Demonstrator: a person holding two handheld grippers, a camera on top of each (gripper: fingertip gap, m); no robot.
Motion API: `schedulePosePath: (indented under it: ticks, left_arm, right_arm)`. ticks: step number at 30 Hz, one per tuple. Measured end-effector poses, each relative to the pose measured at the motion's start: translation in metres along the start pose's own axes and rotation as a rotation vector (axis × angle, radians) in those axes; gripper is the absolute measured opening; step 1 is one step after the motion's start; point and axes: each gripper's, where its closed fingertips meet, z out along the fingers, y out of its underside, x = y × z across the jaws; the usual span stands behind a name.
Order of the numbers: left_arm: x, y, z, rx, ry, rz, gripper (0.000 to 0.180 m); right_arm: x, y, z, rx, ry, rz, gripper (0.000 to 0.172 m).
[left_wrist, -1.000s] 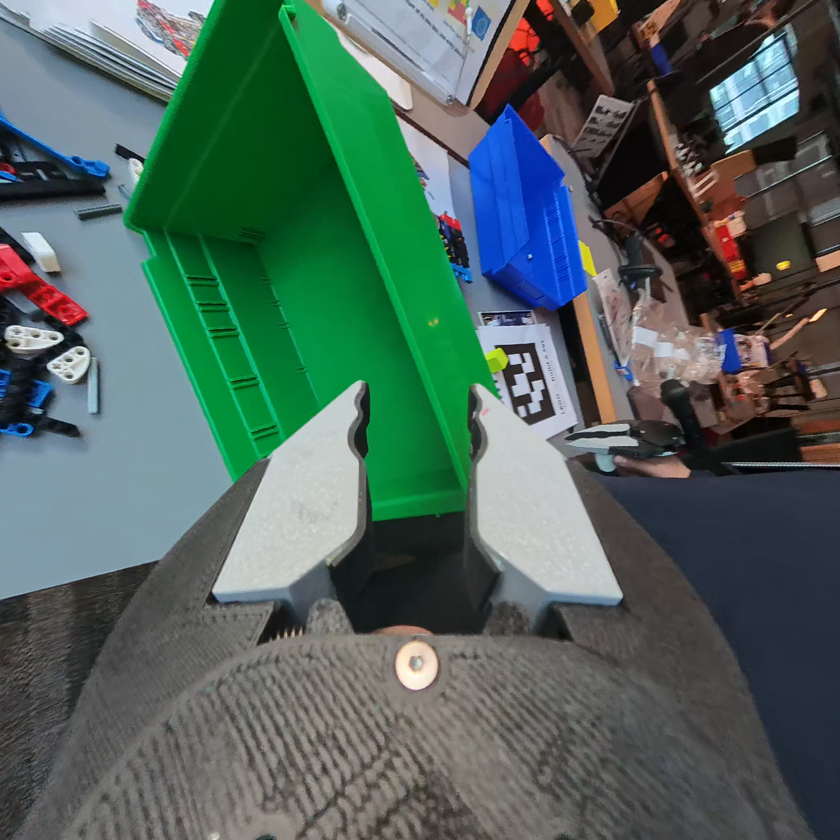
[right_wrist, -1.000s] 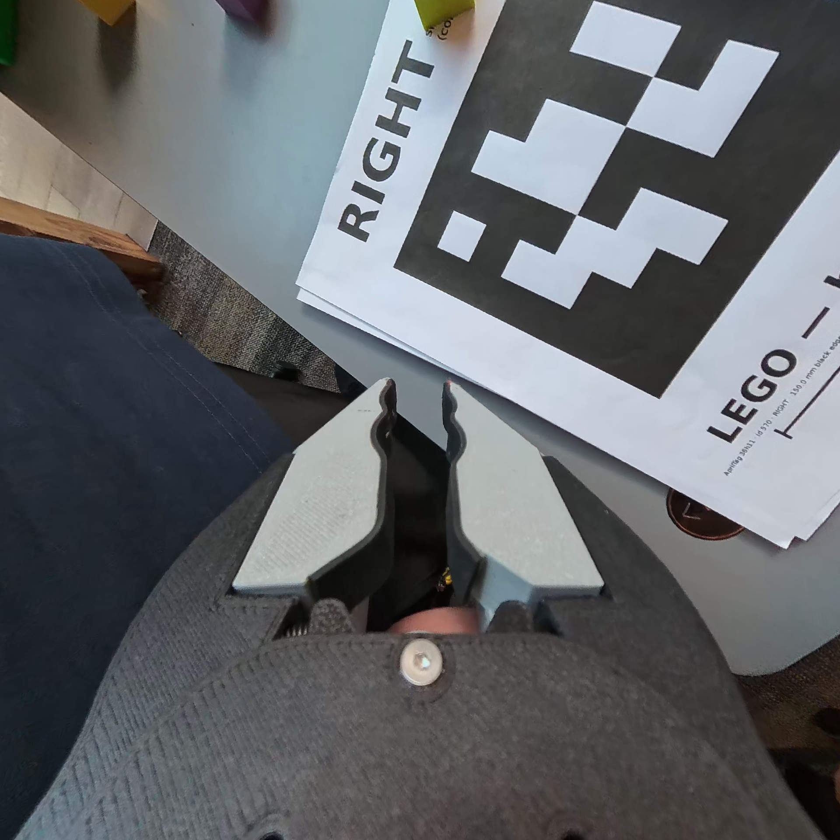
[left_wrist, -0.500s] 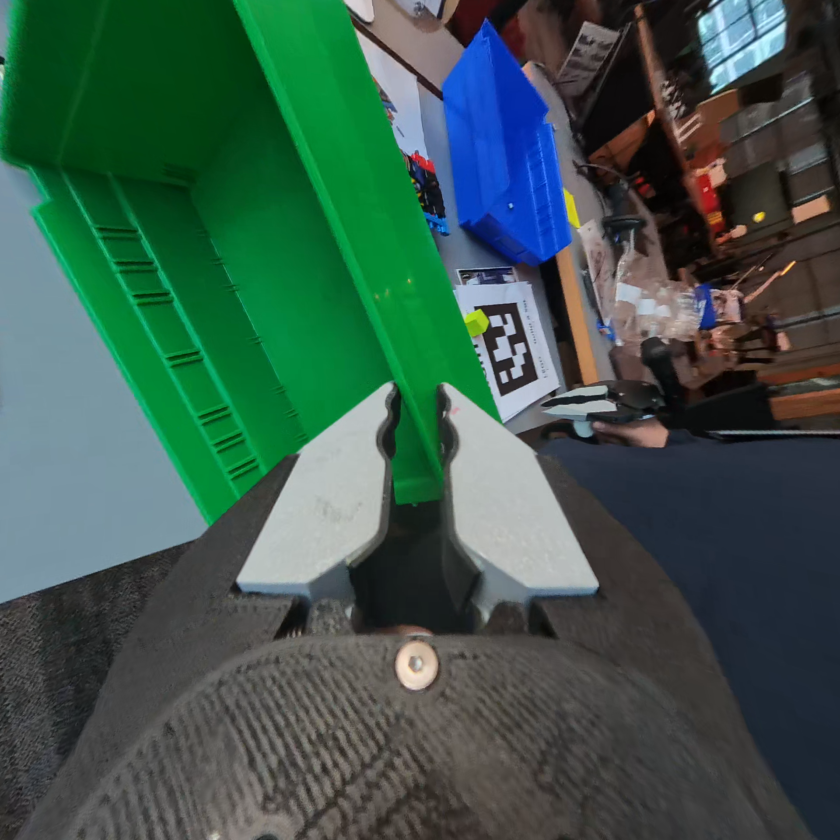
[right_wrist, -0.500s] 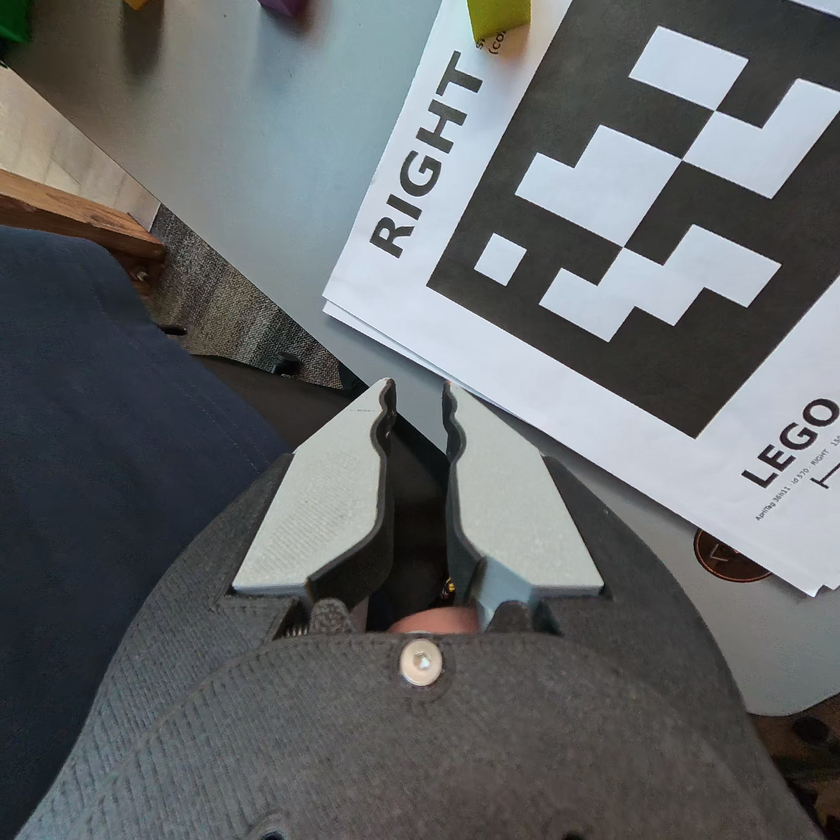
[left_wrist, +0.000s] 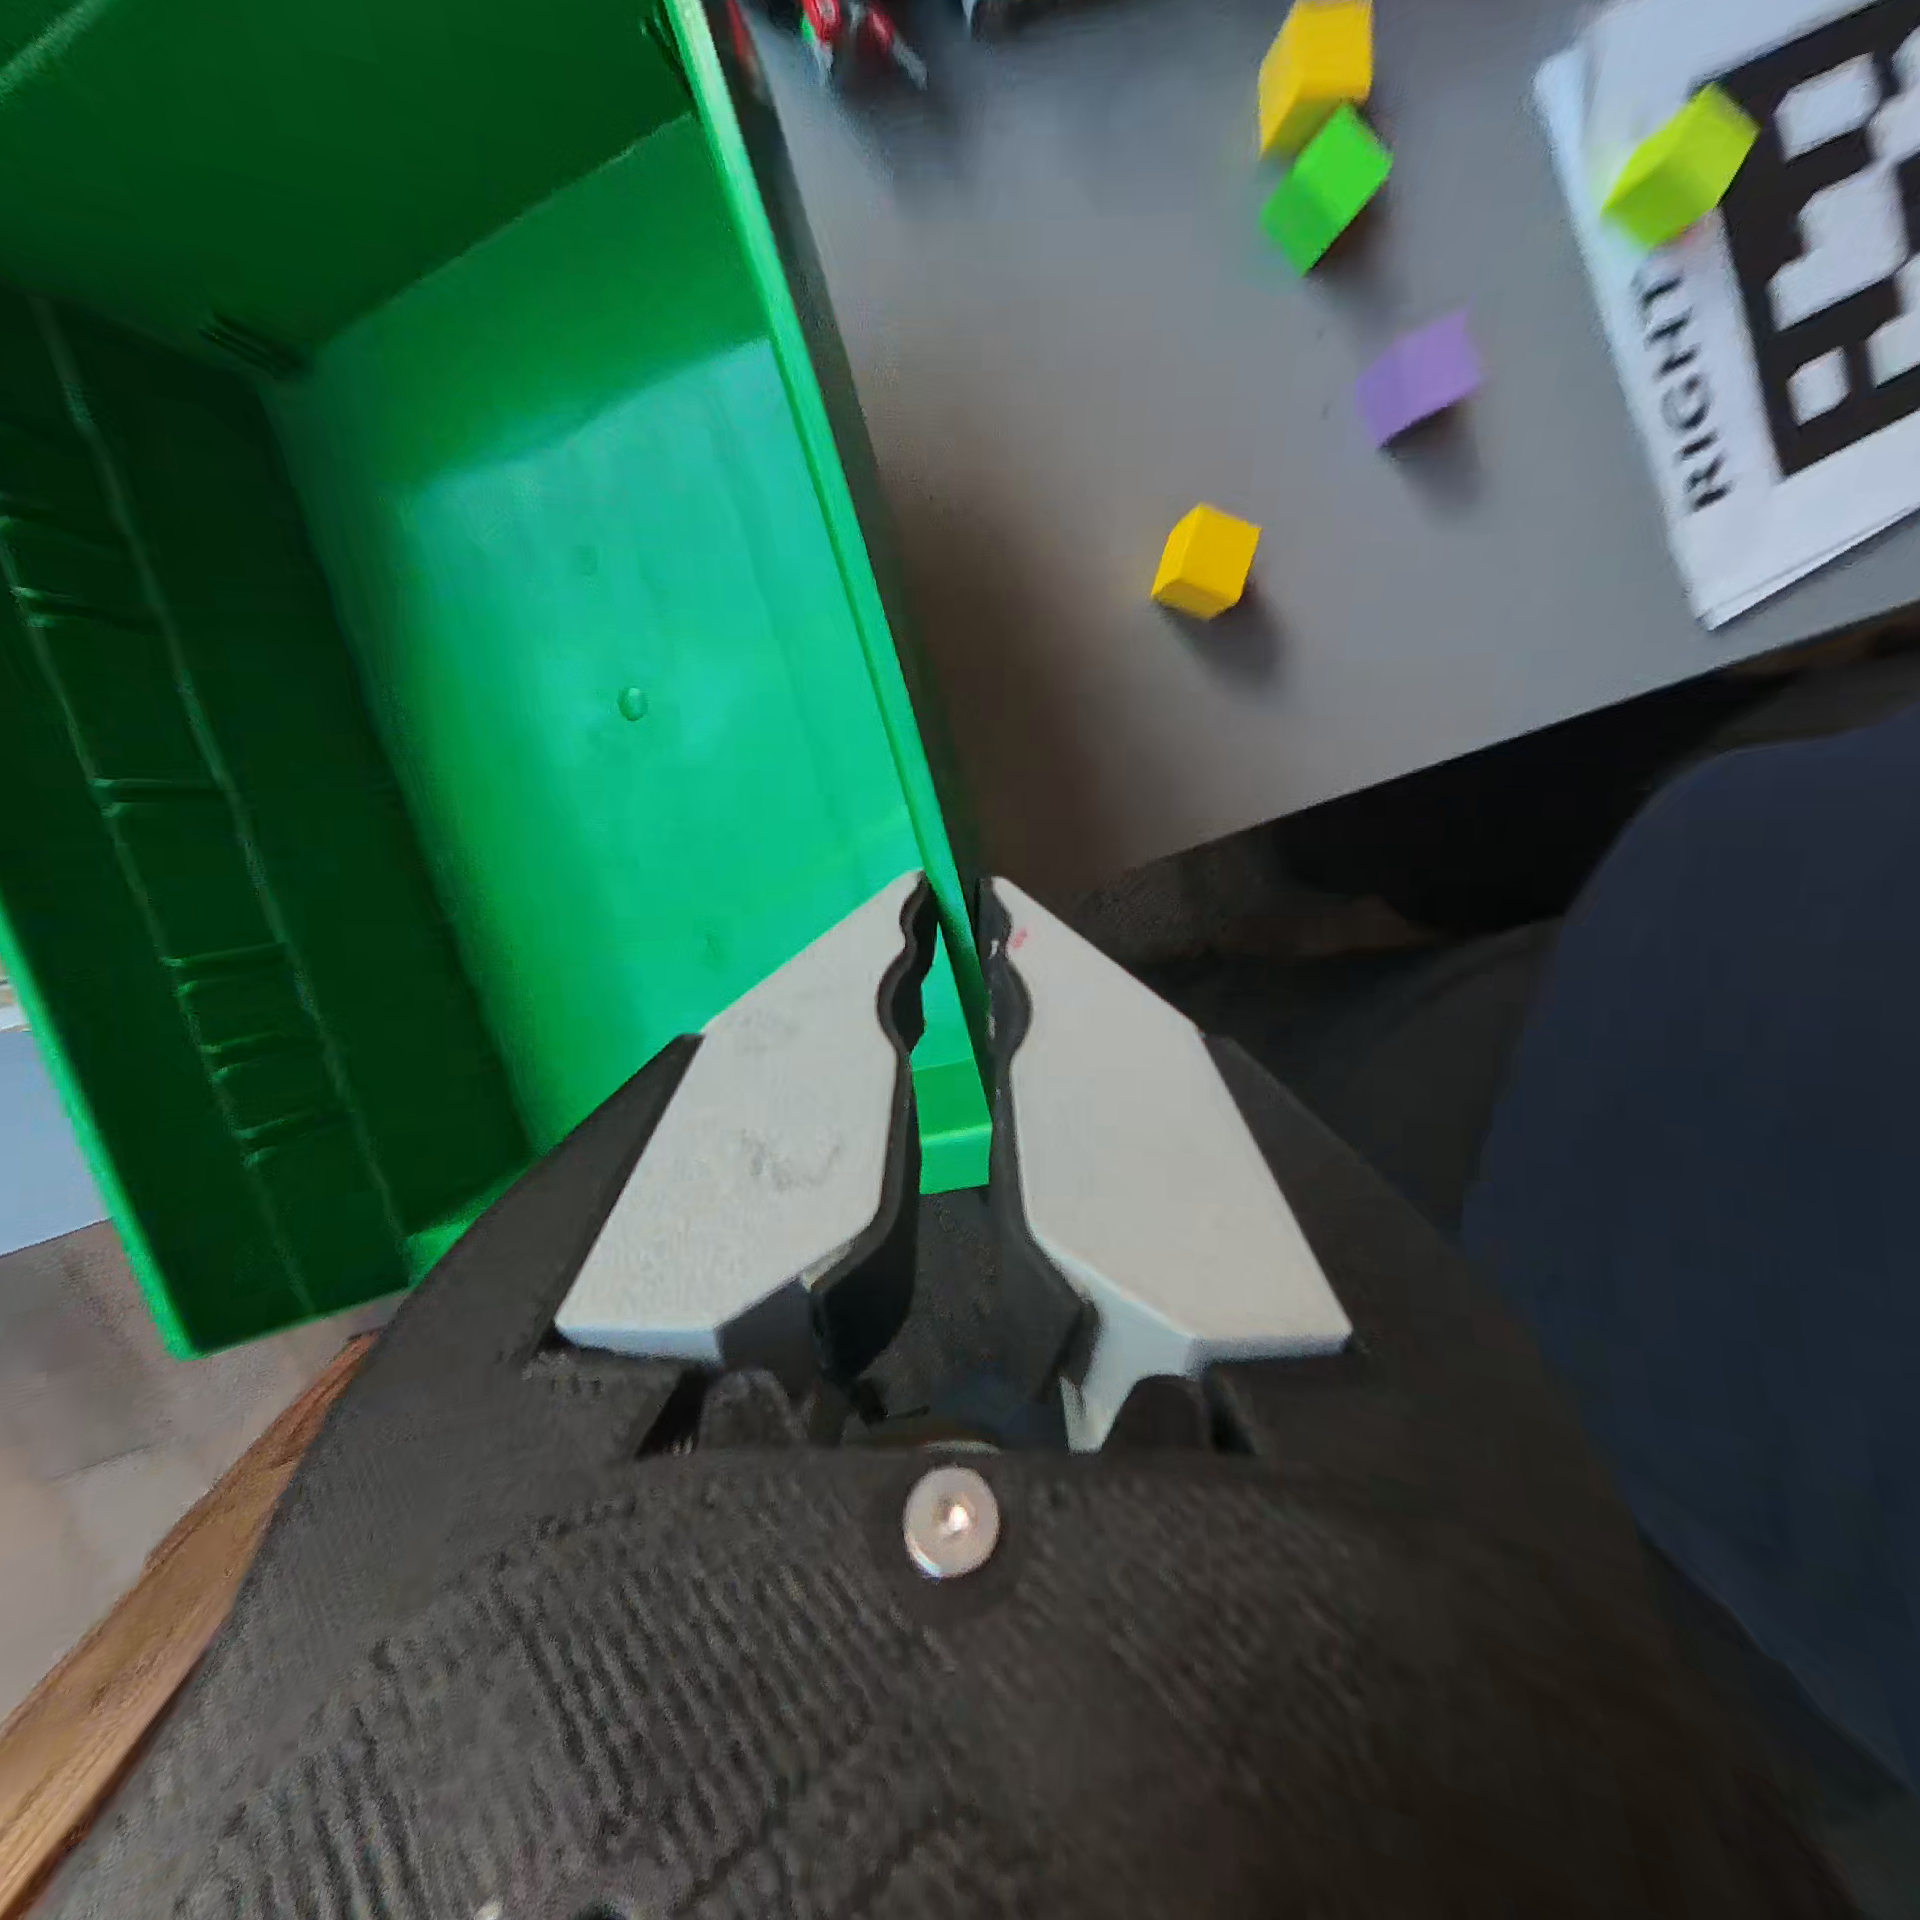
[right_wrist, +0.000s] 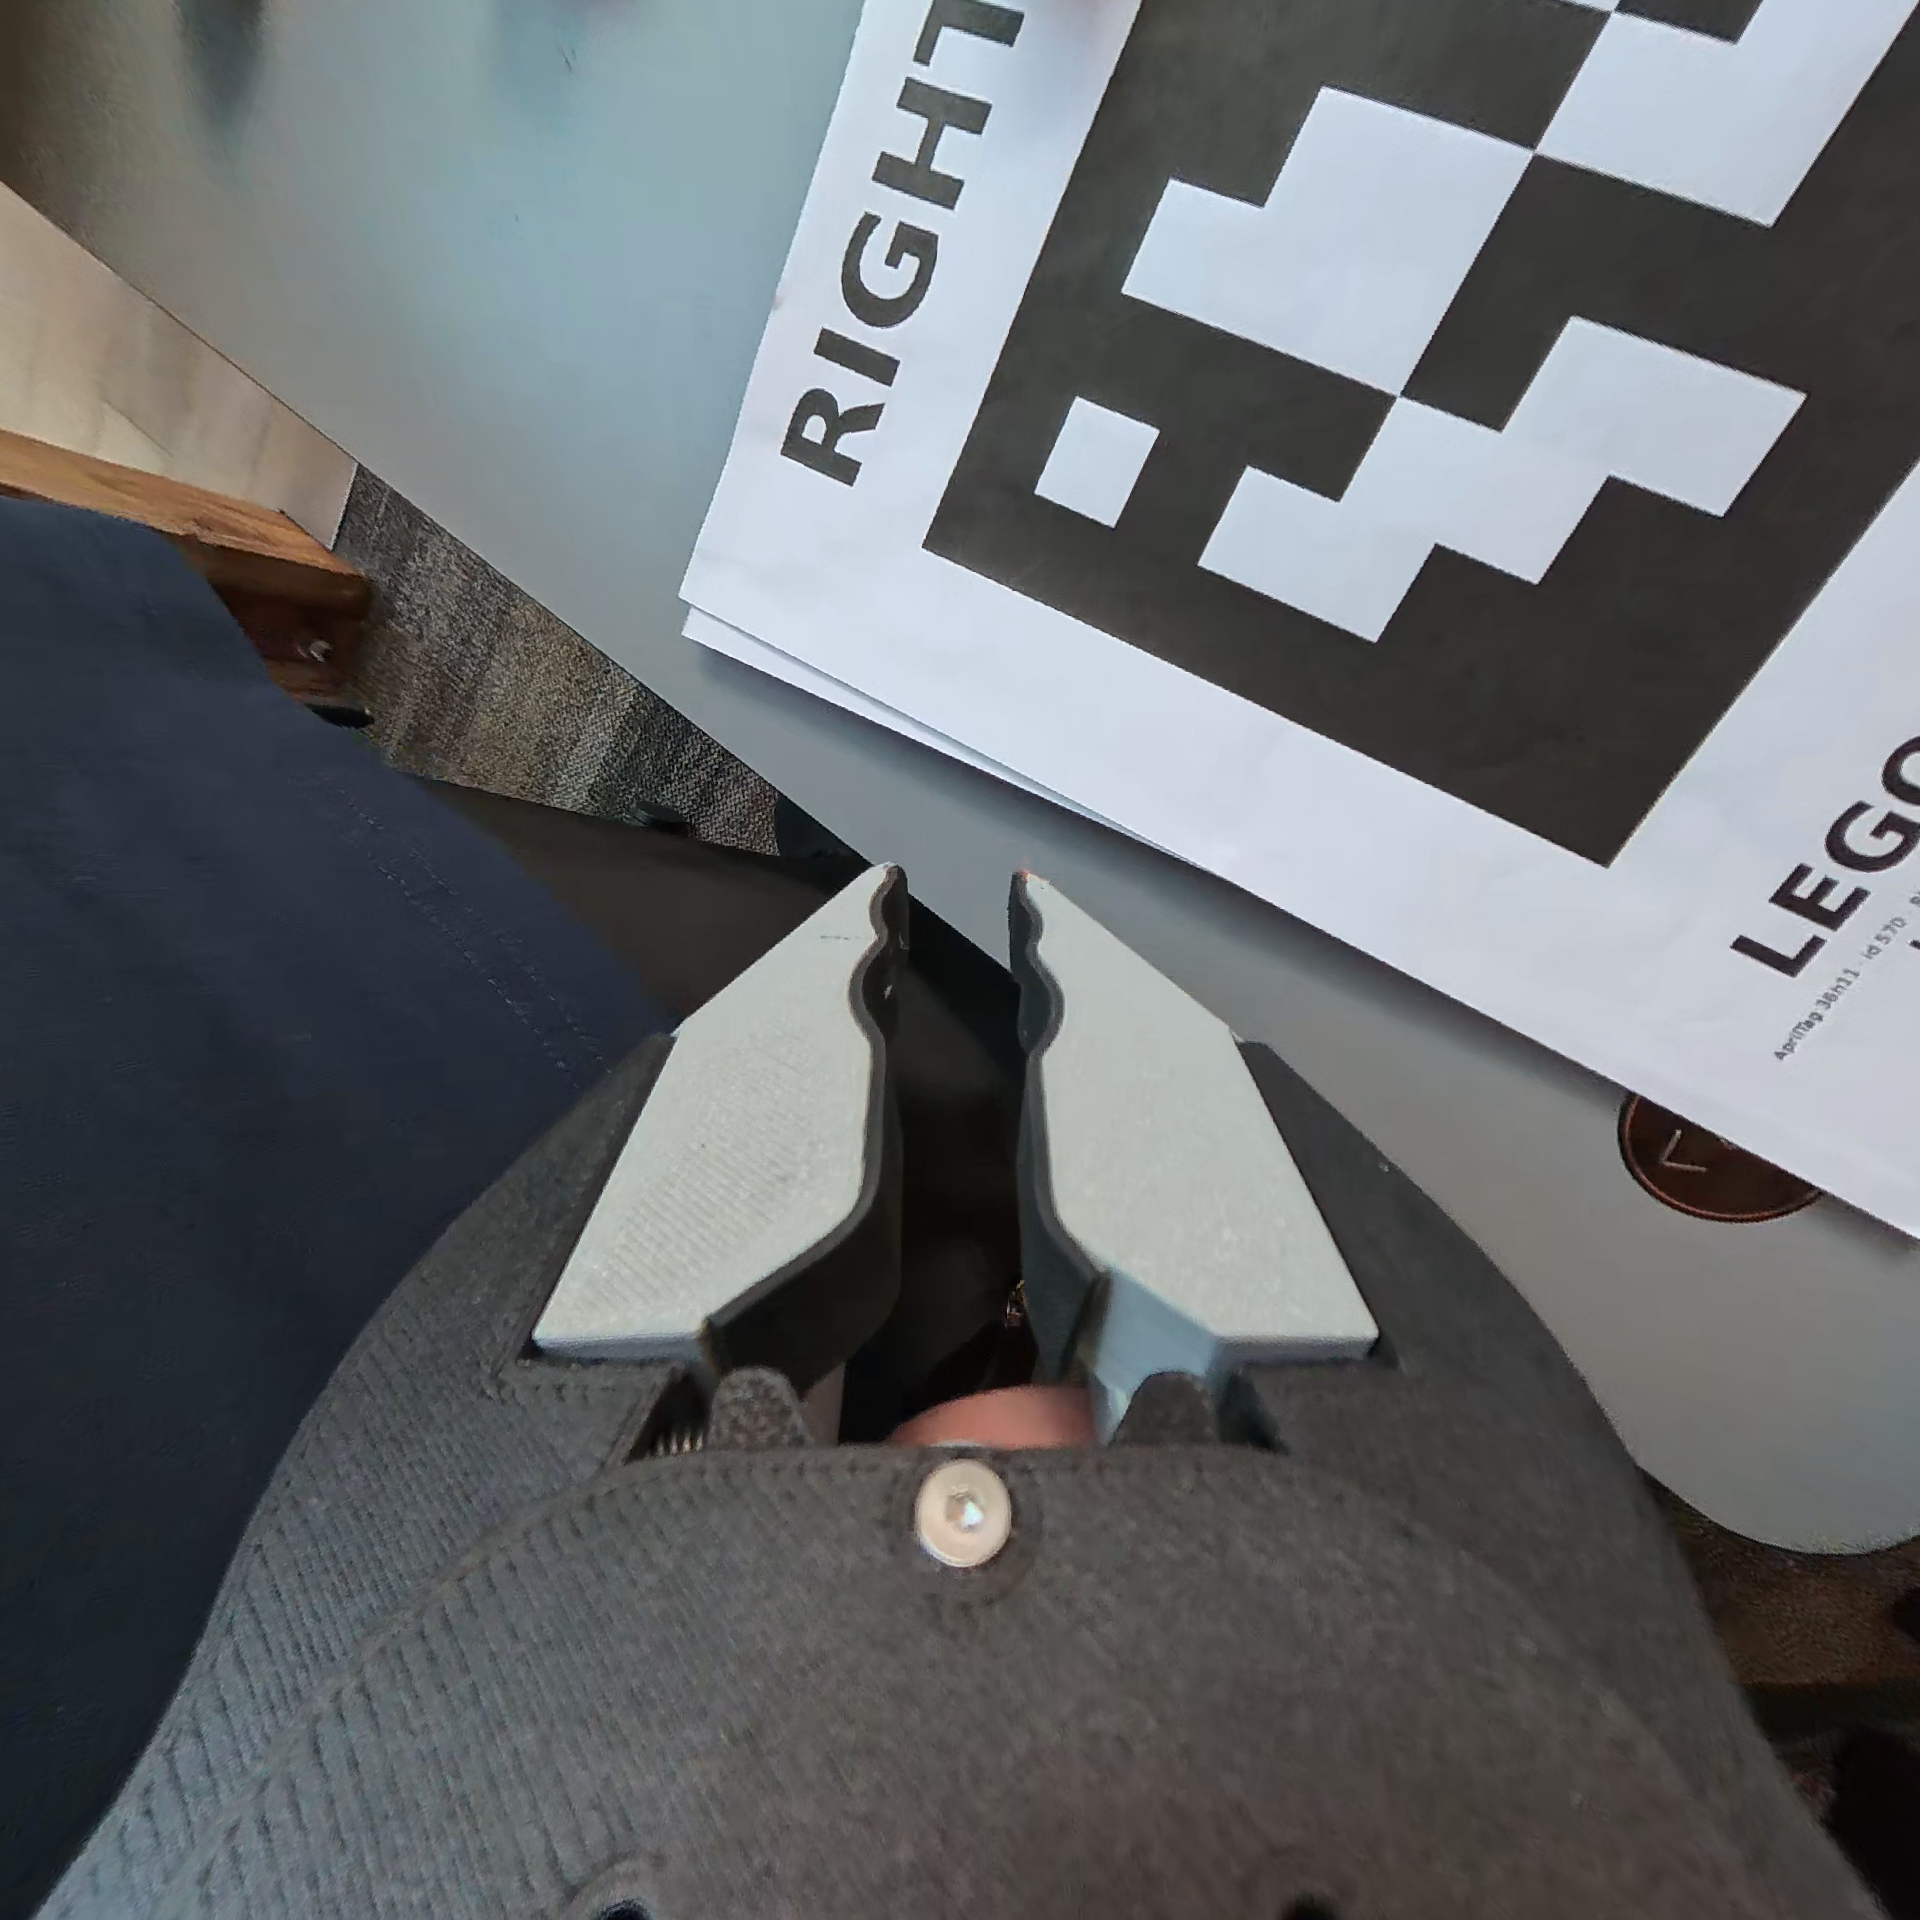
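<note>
Grey worktop (left_wrist: 1039, 436): left gripper (left_wrist: 954, 914) jaws clamp green bin (left_wrist: 582, 623) wall.
Right gripper (right_wrist: 954, 914) jaws parted, nothing between them, beside printed sheet (right_wrist: 1299, 727), apart from bin.

Green bin in my left grip

My left gripper (left_wrist: 954, 904) pinches the side wall of the green bin (left_wrist: 582, 644); it looks tilted, though blur muddies that.

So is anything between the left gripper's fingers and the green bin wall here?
Nothing visible: the left gripper is closed on the side wall of the green bin, with the wall's thin edge running straight between its fingers.
</note>
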Motion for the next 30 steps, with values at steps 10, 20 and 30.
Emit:
schedulePosePath:
  ticks: [10,20,30]
  left_arm:
    - [0.021,0.015,0.052,-0.012,-0.023,-0.047,0.004]
    - [0.023,0.027,0.078,-0.058,-0.076,-0.062,0.009]
    - [0.007,0.036,0.063,0.041,-0.123,-0.14,0.048]
  right_arm:
    - [-0.002,-0.002,0.004,-0.008,-0.018,-0.02,0.017]
    - [0.008,0.003,-0.001,-0.012,-0.007,-0.014,0.017]
    - [0.014,0.009,-0.005,-0.016,0.007,-0.003,0.017]
